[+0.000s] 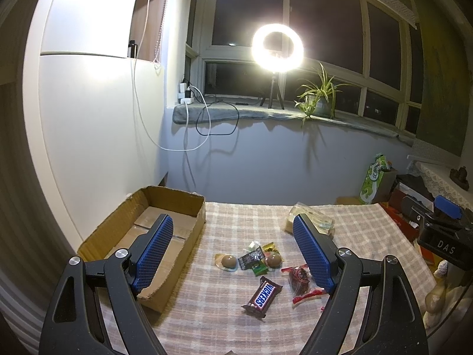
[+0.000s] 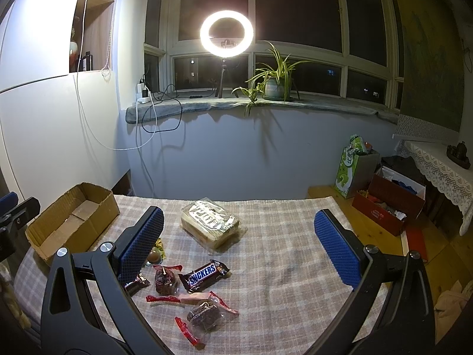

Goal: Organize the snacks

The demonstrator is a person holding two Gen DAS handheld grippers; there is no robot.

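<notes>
Loose snacks [image 2: 204, 275] beside empty box [image 2: 74, 219]

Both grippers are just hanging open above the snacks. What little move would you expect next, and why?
Probably the left gripper drops toward the Snickers bar to pinch it. Its jaws are wide open, the bar lies alone on the cloth just ahead, and the cardboard box on the left holds no snacks yet. The right gripper is open too, nearer the bread pack.

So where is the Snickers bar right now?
The Snickers bar lies on the checked tablecloth, near the table's front, just right of a clear red-edged packet of dark snack and in front of the wrapped bread loaf; neither gripper touches it.
</notes>
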